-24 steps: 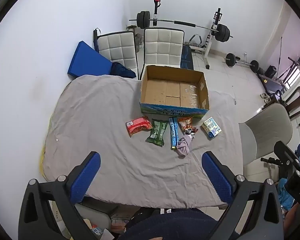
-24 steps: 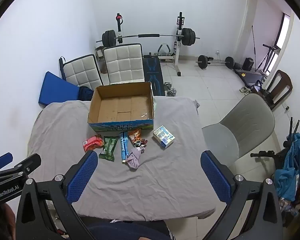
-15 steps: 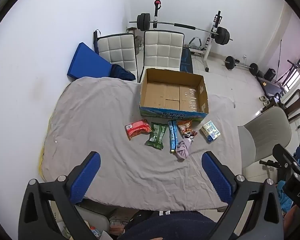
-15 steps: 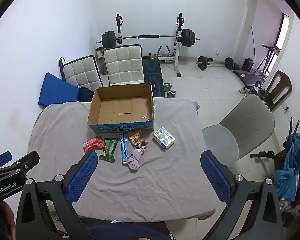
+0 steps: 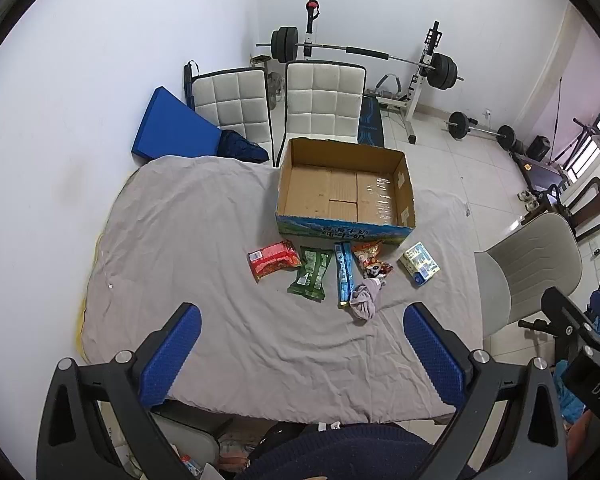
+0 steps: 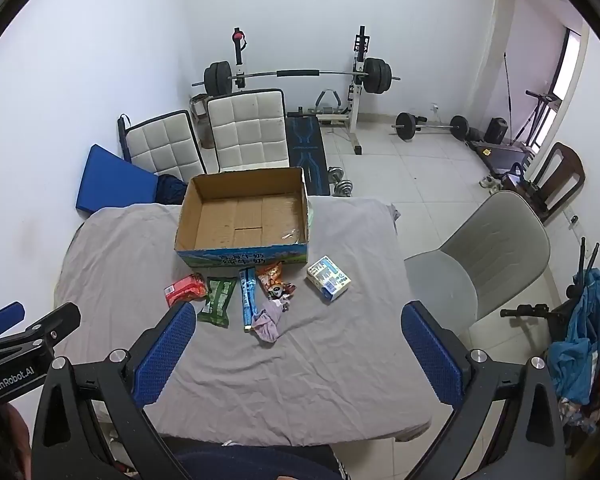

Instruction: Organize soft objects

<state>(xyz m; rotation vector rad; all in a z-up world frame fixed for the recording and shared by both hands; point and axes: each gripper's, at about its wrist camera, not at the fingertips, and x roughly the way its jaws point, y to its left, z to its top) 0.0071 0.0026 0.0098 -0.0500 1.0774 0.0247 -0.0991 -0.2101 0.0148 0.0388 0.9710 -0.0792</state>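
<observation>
Both grippers are held high above the table [image 5: 188, 240], well apart from everything on it, and nothing has been picked up yet. The left gripper [image 5: 300, 354] is spread wide with nothing between its blue pads; the right gripper [image 6: 296, 350] is likewise wide open and empty.

The soft items lie in a row just in front of the cardboard box [image 5: 346, 190], which stands empty at about 12 o'clock in both views. From 9 toward 3 o'clock the row reads: a red packet [image 5: 273, 258], a green packet [image 5: 310, 273], a blue stick pack [image 5: 343, 272], an orange packet [image 5: 369, 257], a crumpled lilac cloth [image 5: 364, 298] touching the blue and orange packs, and a small blue-and-white carton [image 5: 419, 263].

The step in hand is judged to be the first approach. A descent onto one item at a time is advised, beginning with an outer one, since the middle three overlap. Packets are best pinched across the narrow width, near the middle, so that they do not fold or slip. The cloth should be gathered at its bunched centre and lifted clear before the box wall is crossed.
</observation>
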